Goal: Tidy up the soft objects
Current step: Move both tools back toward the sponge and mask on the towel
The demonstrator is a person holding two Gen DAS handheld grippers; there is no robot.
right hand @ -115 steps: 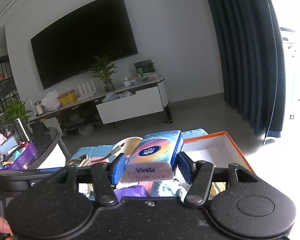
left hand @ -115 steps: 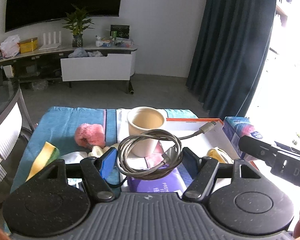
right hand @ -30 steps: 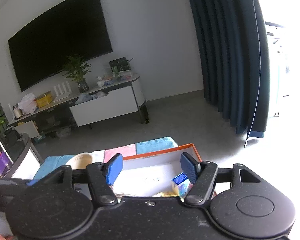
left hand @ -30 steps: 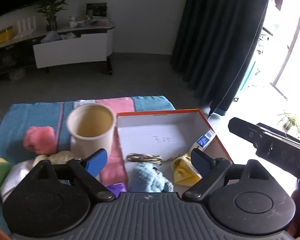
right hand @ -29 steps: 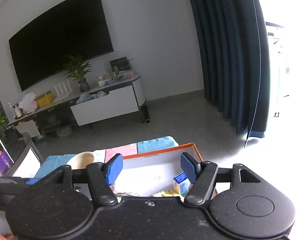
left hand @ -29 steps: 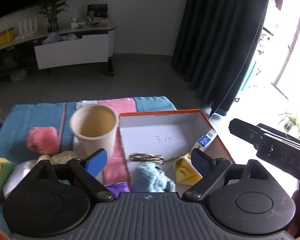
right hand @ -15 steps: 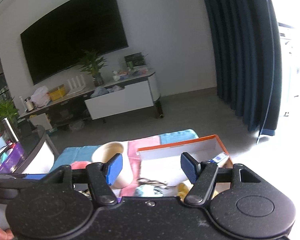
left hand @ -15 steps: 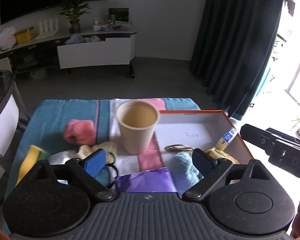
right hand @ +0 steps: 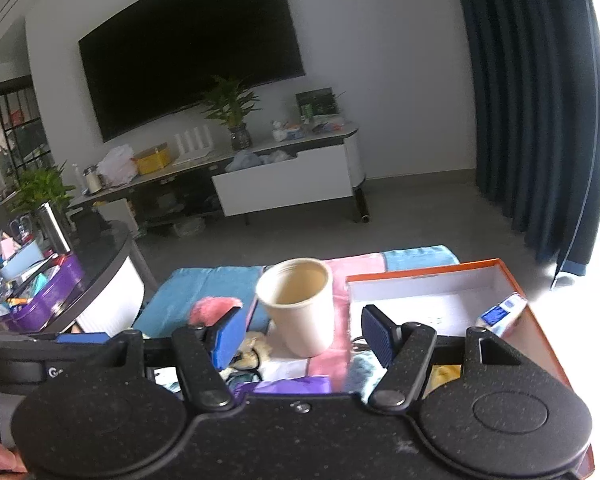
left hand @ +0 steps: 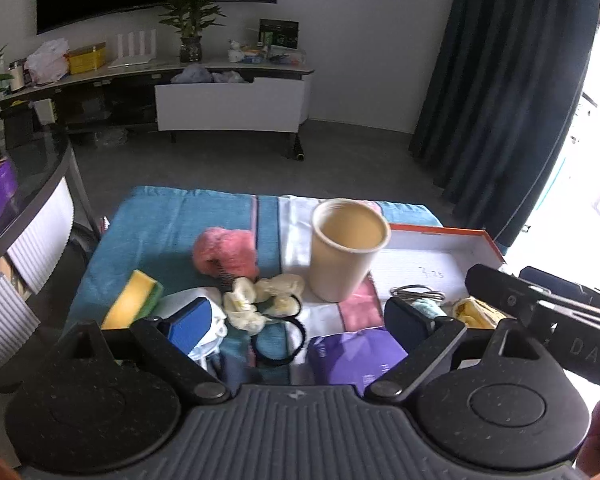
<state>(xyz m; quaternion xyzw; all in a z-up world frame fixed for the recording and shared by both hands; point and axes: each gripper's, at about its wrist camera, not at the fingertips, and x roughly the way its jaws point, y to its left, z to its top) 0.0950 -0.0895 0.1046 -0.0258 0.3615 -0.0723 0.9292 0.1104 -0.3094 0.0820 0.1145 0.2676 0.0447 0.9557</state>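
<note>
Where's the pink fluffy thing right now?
In the left wrist view the pink fluffy ball lies on the teal towel, left of the beige cup and behind the cream scrunchies.

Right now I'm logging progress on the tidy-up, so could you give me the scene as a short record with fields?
left tongs: open, empty
right tongs: open, empty
box: orange rim, white inside, open, right of the cup
in box: coiled cable, tissue pack, light blue knit item, yellow item
cup: beige, upright, empty
outside the box, on the towel: pink fluffy item, yellow-green sponge, cream scrunchie, black hair tie, purple packet
</note>
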